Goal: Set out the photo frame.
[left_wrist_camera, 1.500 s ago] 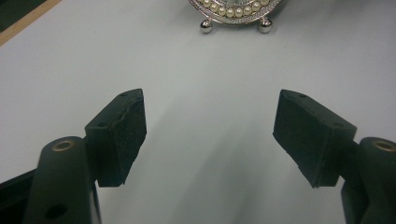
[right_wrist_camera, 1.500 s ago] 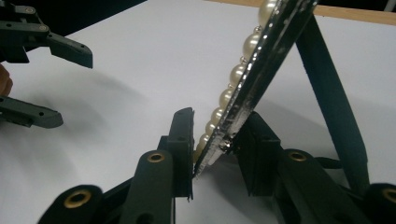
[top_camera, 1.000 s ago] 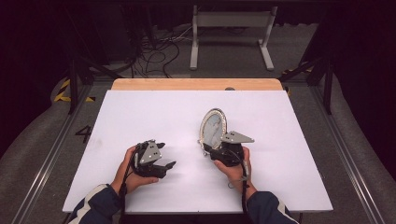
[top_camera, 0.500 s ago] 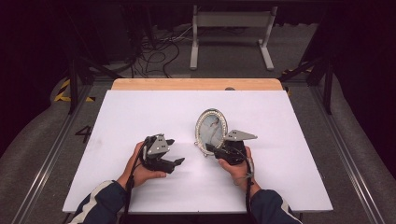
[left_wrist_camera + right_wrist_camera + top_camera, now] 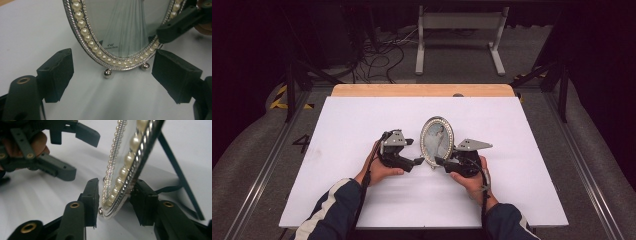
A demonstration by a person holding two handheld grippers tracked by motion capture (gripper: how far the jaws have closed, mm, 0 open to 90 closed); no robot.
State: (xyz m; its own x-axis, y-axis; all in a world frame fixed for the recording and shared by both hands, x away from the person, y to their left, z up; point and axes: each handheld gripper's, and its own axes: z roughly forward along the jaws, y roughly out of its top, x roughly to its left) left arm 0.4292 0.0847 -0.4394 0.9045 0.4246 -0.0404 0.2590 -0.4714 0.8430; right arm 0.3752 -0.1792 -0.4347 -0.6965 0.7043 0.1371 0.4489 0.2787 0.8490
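Observation:
An oval silver picture frame [image 5: 437,140] with a pearl border stands upright on the white table [image 5: 362,120]. It rests on small ball feet [image 5: 107,73] and a back strut [image 5: 175,157]. My right gripper [image 5: 441,161] is shut on the frame's lower right rim [image 5: 122,177], one pad in front and one behind. Just left of the frame's base, my left gripper [image 5: 416,161] is open. In the left gripper view its jaws [image 5: 112,75] stand wide apart with the frame's bottom edge [image 5: 117,61] a short way ahead. The right gripper's jaw [image 5: 180,22] crosses that view's top right.
A wooden strip [image 5: 422,90] borders the table's far edge. Beyond it are a dark floor with cables [image 5: 377,55] and a white metal stand [image 5: 457,35]. Rails run along both sides of the table. Bare white surface surrounds the frame and both hands.
The frame went from tilted in the right gripper to upright on the table. The left gripper moved right, up to the frame's base, and the right hand shifted slightly left.

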